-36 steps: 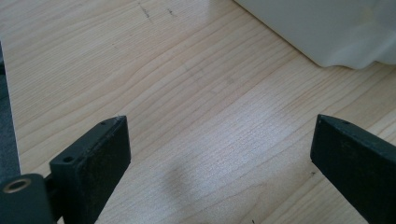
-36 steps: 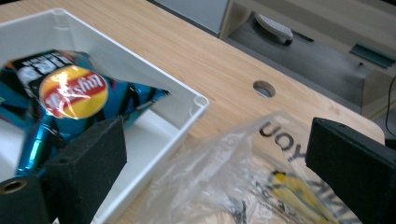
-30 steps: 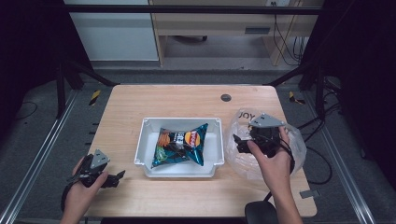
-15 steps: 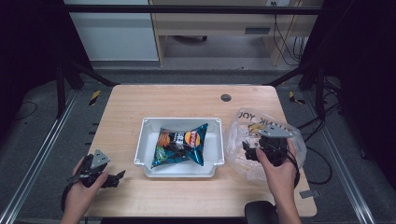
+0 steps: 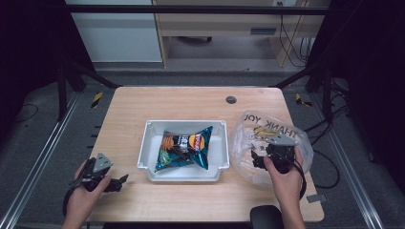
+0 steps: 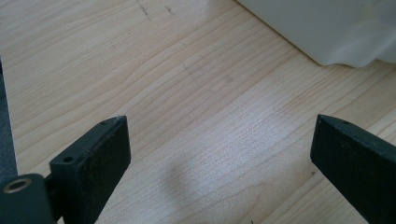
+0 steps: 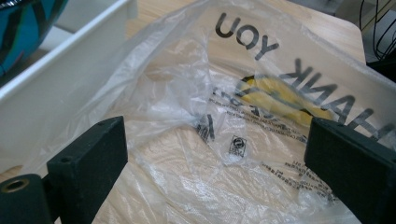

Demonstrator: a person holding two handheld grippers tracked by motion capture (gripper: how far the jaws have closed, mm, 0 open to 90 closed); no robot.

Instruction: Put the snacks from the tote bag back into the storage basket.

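A clear plastic bag (image 5: 267, 138) printed "THANK YOU" lies crumpled on the table's right side, against the white tray (image 5: 148, 148). My right gripper (image 5: 258, 157) hovers over the bag, open, its jaws spread wide above the rumpled film (image 7: 224, 140) with nothing between them. A blue chip bag (image 5: 185, 147) lies in the tray. My left gripper (image 5: 119, 181) rests low at the table's front left, open over bare wood (image 6: 210, 116), with the tray's corner (image 6: 336, 32) ahead of it.
A small dark round hole (image 5: 231, 99) sits near the table's far edge. Cables trail off the table's right side (image 5: 325, 167). Bare wood stretches behind and to the left of the tray.
My right gripper has drawn back toward the front edge and lowered over the plastic bag. The left gripper has stayed put.
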